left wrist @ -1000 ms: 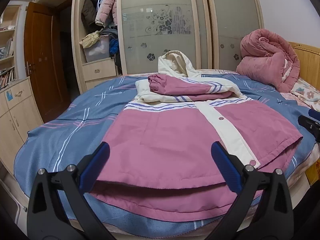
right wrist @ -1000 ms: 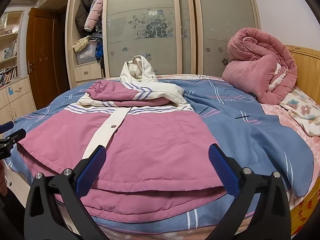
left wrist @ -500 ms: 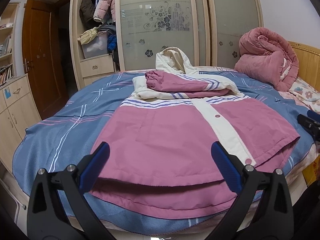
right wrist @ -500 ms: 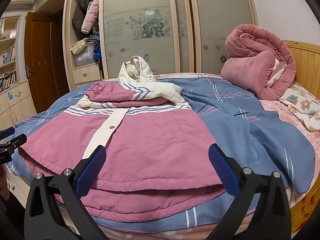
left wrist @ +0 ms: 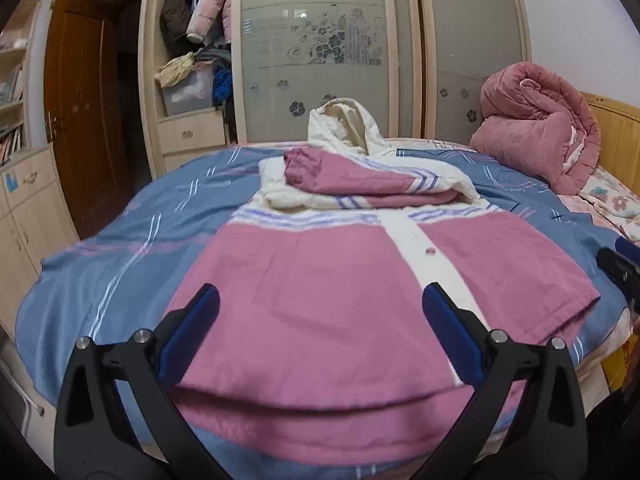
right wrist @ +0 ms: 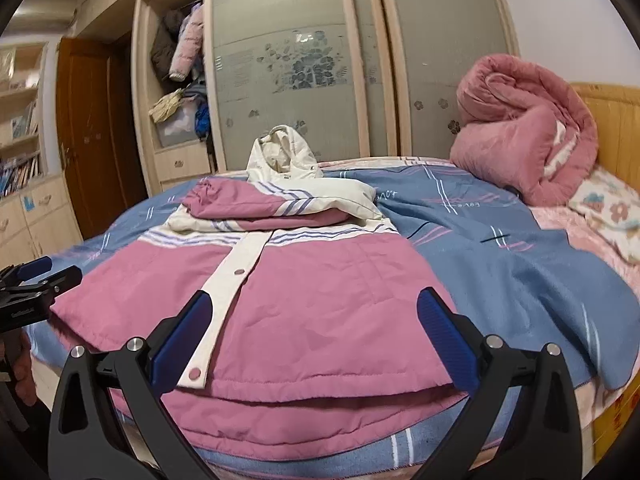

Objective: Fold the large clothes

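A pink and white hooded jacket (left wrist: 320,280) lies flat on the bed, hem towards me, with both sleeves folded across its chest and the cream hood (left wrist: 340,124) behind. It also shows in the right wrist view (right wrist: 320,304). My left gripper (left wrist: 320,332) is open and empty, over the left part of the hem. My right gripper (right wrist: 316,336) is open and empty, over the right part of the hem. The left gripper shows at the left edge of the right wrist view (right wrist: 36,284). The right gripper's tip shows at the right edge of the left wrist view (left wrist: 620,268).
The jacket lies on a blue striped bedspread (left wrist: 100,264). A rolled pink quilt (right wrist: 524,128) sits by the wooden headboard (right wrist: 612,120) at the right. A wardrobe with sliding glass doors (left wrist: 316,52) and open shelves stands behind the bed. A low cabinet (left wrist: 24,208) stands at the left.
Both grippers have moved forward and down towards the jacket's hem, so the jacket looks larger. Both stay open. The jacket has not moved.
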The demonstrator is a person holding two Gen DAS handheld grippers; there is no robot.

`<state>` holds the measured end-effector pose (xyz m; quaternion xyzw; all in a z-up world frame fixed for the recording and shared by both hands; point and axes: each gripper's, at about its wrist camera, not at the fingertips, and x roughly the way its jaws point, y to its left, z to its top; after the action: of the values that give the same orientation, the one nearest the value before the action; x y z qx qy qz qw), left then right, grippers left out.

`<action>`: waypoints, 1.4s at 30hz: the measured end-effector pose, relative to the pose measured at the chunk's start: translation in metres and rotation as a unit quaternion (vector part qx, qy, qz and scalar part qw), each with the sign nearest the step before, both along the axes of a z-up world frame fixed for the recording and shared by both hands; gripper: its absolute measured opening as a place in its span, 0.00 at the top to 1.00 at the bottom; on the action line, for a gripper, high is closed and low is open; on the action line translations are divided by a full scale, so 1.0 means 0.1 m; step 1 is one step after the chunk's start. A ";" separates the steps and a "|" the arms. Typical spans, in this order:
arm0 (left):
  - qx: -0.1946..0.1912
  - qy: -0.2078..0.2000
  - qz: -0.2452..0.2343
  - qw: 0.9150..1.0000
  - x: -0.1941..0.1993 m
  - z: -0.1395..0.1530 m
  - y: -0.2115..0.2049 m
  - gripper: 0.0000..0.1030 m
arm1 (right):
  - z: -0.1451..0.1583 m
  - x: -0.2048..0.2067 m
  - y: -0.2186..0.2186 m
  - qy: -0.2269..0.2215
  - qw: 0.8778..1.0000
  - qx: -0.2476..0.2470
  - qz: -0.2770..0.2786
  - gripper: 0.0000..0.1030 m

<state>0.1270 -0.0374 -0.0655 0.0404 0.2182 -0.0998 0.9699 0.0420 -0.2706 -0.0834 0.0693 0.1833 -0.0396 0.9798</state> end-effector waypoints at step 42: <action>-0.076 0.133 -0.031 0.988 2.27 -0.19 -0.06 0.02 | 0.74 6.51 0.51 0.211 0.958 -0.196 -0.017 0.37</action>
<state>0.3544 -0.0437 -0.0848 -0.0407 0.3355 -0.1504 0.9291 0.6934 -0.2197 -0.0095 -0.1307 0.3734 -0.1048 0.9124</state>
